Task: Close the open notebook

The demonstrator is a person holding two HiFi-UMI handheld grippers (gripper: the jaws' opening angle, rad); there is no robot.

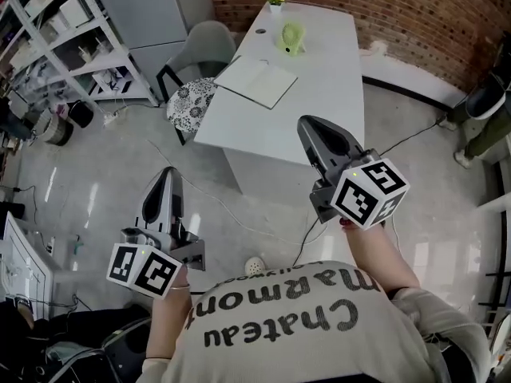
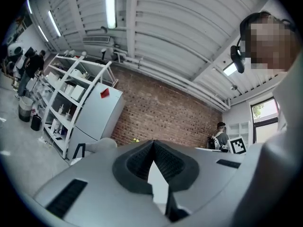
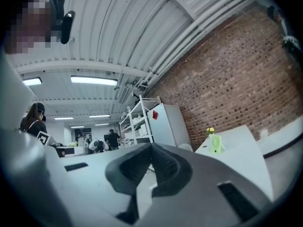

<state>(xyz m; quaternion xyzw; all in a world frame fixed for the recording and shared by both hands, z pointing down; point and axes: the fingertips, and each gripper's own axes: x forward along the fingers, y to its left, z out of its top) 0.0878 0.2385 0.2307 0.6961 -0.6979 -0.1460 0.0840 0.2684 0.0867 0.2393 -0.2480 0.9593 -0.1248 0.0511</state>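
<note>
White table [image 1: 319, 94] ahead, seemingly open notebook [image 1: 257, 80] well beyond both closed jaws.

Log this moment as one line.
notebook: open on table | left gripper: shut, empty | right gripper: shut, empty | both short of table

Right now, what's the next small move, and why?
Probably step toward the table and bring the right claw up to the notebook. It lies open near the table's left edge in the head view; that claw and the left claw are shut, empty and well short of it.
</note>
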